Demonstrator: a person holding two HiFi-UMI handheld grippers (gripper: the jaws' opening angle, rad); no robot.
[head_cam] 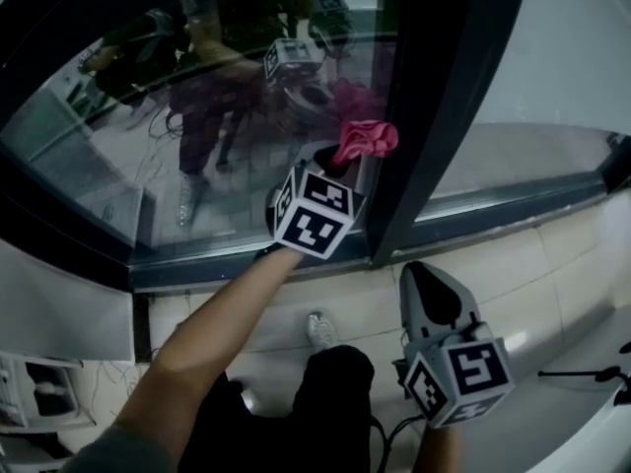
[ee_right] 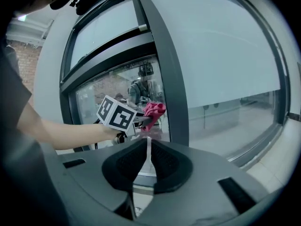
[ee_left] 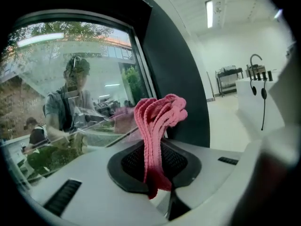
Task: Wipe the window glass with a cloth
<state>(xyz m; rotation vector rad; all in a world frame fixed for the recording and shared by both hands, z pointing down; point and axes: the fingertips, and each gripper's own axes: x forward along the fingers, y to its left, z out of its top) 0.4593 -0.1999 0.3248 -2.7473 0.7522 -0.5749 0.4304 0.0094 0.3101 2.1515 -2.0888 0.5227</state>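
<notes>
pink cloth (ee_left: 157, 126) near window glass (head_cam: 177, 136); dark frame (head_cam: 434, 106); tiled floor (head_cam: 513, 264).

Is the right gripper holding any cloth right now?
No, the right gripper has its fingers shut together on nothing; the crumpled pink cloth is clamped in the left gripper.

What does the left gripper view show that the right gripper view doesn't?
Left only: the cloth up close, clamped in the left hand-held gripper, plus a ceiling light. Right only: the right hand-held gripper, shut and empty, and the person's forearm. Both: cloth, window glass, dark frame post.
</notes>
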